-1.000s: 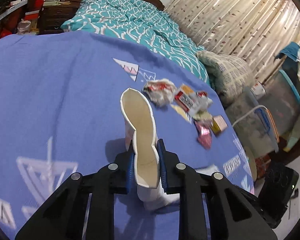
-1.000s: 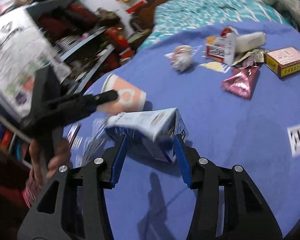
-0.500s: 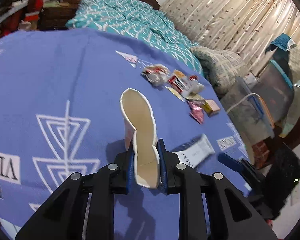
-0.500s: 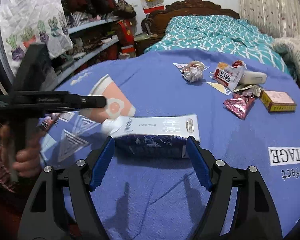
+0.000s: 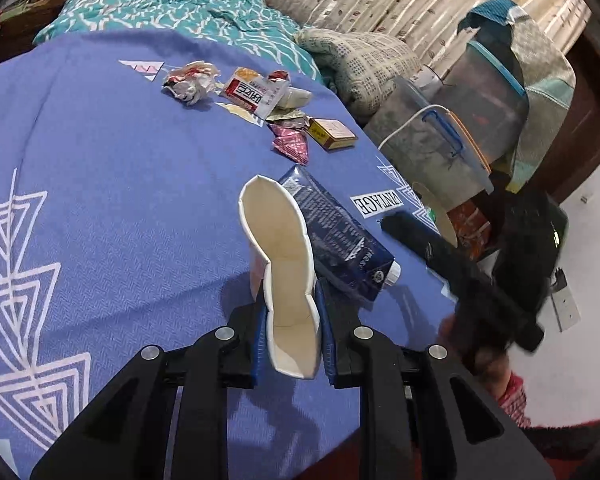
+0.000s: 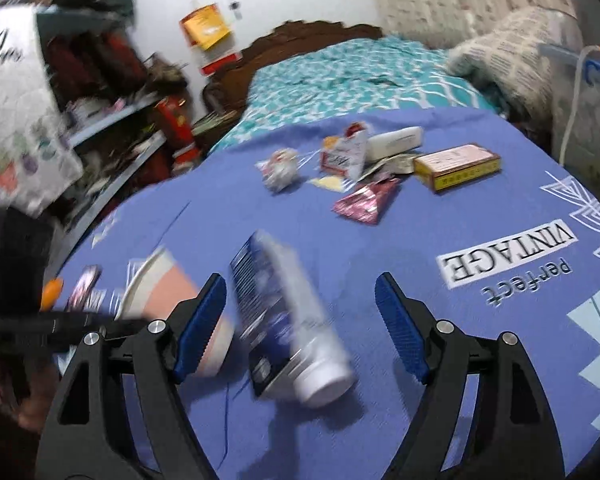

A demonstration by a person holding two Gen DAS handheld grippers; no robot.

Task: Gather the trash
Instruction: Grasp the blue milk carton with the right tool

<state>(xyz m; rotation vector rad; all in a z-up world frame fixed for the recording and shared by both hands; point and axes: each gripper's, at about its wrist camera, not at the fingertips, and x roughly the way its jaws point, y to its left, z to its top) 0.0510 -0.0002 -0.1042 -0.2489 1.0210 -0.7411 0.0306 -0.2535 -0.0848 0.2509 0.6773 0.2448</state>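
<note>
Your left gripper pinches one squashed paper cup, blue pads pressed on its flattened walls, open mouth toward 12 o'clock. One dark blue tube lies on the blue cloth just beside the cup at its 2 o'clock, white cap nearest you.

Count of the litter cluster at 12 o'clock from the cup, left to right:
- one crumpled wrapper
- one red-and-white sachet
- one white tube, partly hidden
- one pink foil packet
- one yellow box

Small scraps between these are too unclear to count.

Your right gripper stands spread wide, jaws opening. The same tube lies blurred between the pads, touching neither, cap at 6 o'clock. At 9 o'clock from it you see the cup, peach-sided, in the left gripper.
</note>
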